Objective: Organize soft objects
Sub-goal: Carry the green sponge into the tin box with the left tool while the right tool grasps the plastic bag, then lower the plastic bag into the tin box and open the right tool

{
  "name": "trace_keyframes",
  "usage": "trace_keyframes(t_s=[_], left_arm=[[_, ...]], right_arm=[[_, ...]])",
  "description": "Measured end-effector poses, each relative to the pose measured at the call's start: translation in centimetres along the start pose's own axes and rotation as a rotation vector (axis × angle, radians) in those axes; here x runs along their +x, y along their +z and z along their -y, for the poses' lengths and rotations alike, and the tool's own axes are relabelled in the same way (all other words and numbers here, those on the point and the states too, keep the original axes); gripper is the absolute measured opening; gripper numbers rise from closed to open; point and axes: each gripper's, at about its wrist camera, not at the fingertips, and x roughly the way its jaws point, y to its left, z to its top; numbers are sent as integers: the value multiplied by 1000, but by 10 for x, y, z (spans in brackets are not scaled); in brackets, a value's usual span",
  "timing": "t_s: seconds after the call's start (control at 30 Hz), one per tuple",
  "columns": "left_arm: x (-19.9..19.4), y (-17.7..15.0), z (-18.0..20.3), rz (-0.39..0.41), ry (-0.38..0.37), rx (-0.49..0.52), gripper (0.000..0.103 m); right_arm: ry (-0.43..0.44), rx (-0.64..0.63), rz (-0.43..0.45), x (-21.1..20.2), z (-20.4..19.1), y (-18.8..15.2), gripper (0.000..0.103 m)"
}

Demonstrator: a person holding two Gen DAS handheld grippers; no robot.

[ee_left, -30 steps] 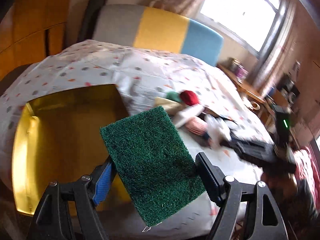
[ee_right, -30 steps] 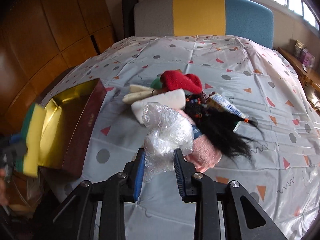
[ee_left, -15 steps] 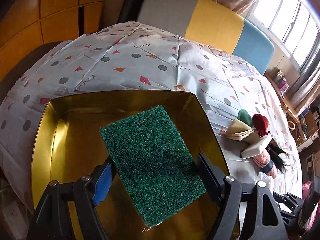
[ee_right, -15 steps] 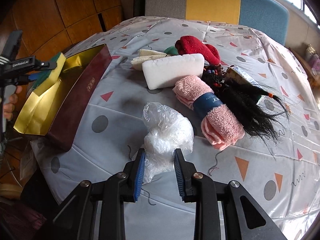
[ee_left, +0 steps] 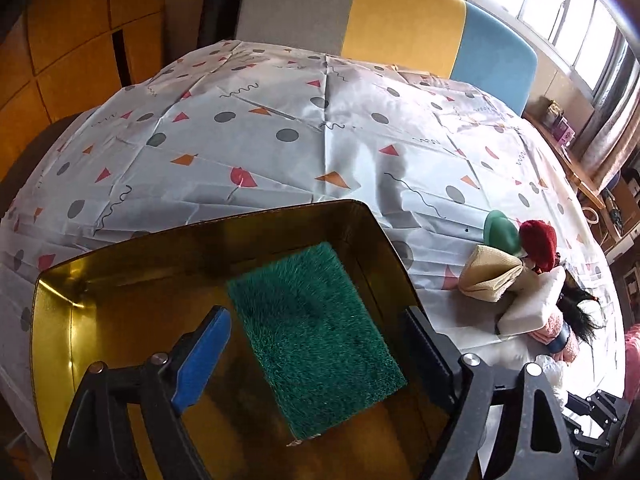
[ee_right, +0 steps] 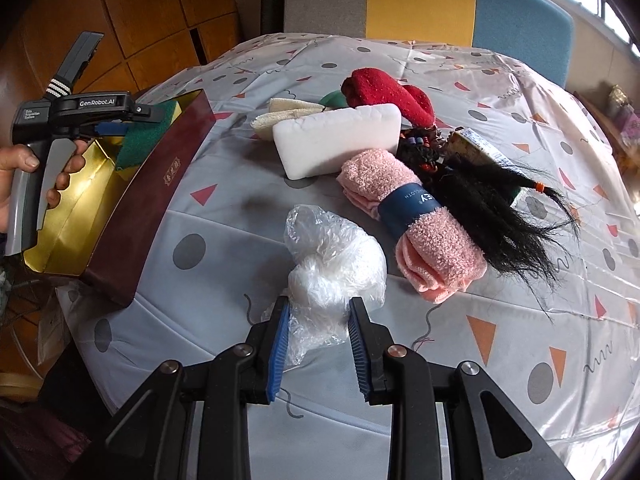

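Observation:
A green scouring sponge [ee_left: 316,336] lies inside the gold-lined box [ee_left: 120,280]. My left gripper [ee_left: 316,344] is open around it, jaws apart from its sides. In the right wrist view the sponge [ee_right: 140,140] shows its yellow edge in the maroon-sided box [ee_right: 132,208], under the left gripper [ee_right: 116,128]. My right gripper [ee_right: 318,344] has its jaws at the sides of a crumpled clear plastic bag [ee_right: 332,264] resting on the table. Beyond lie a white foam block [ee_right: 336,140], pink rolled towel [ee_right: 412,224], red sock [ee_right: 388,92] and black hair piece [ee_right: 492,204].
The table has a white patterned cloth [ee_right: 500,340]. A beige cloth [ee_left: 492,276] and a green item [ee_left: 500,228] lie by the pile. A grey, yellow and blue chair back [ee_right: 420,0] stands beyond. Wooden cabinets [ee_right: 152,12] are at the left.
The left gripper has opened and the green sponge now lies in the box. The right gripper with the plastic bag has come down to the table and its jaws have widened a little.

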Motion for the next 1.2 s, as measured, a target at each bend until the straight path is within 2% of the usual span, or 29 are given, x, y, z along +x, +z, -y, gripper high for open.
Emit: trace_keyframes(t_s=[0.1,0.3,0.4,0.53,0.6,0.77,0.97,1.2], left_arm=[[0,2,-1,-13,11,2,88],[-39,-21,-15,72,22,-113,88],[-59,-48,-16,91,69,-141,88],[-89,-86,-9,141,121,-124,88],[-104,-101,-5,175,177,-109,88],[-132,-124,-5,256,244,-118,88],[-157,-135,-15,320,287,-155,88],[-166,-142,-29,334,276,-201,88]], right_arm=[[-7,-5,1,0,-1,0,29],[-24,-23,5,-1,-4,-1,29],[-34,-31,10,-2,-6,-1,29],[-38,-25,15,-1,-7,-1,29],[-45,-23,18,-2,-8,-1,29],[-52,-21,32,-8,-17,3,29],[-5,-21,94,-27,-45,19,29],[96,-117,157,-42,-112,50,29]])
